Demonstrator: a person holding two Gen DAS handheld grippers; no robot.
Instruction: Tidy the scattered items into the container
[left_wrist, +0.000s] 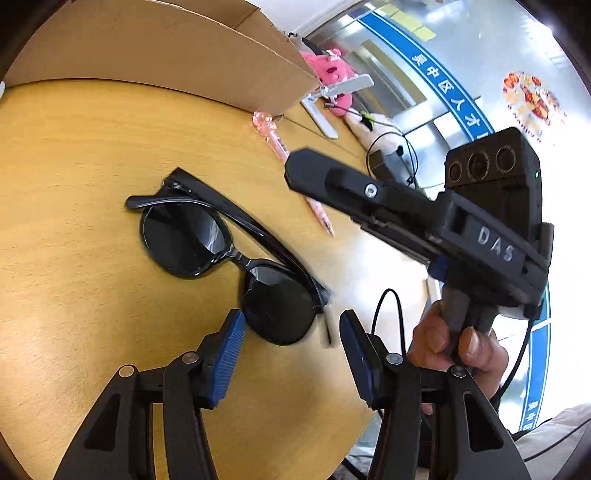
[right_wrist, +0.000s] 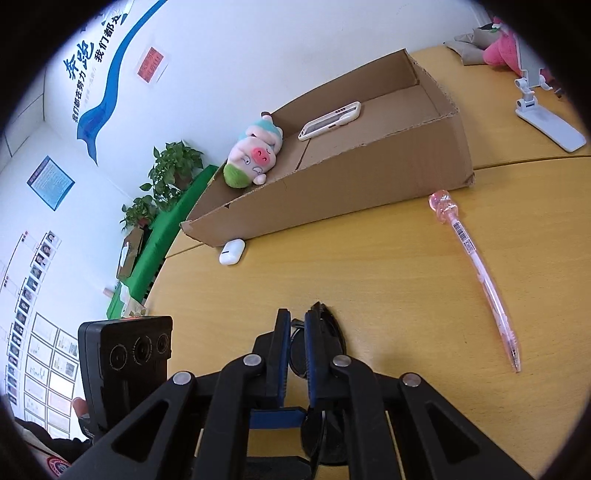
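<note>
Black folded sunglasses lie on the yellow table. My left gripper has its blue pads on either side of the near lens, gripping across it. My right gripper comes in from the right, raised, with a strip of table between it and the sunglasses. In the right wrist view the right gripper is shut. The sunglasses show beneath its fingers and through the slit, not clamped. The cardboard box holds a plush pig and a phone.
A pink pen lies right of my right gripper. A white earbud case sits against the box wall. A white phone stand and a pink plush are beyond the box. A hand holds the right gripper's handle.
</note>
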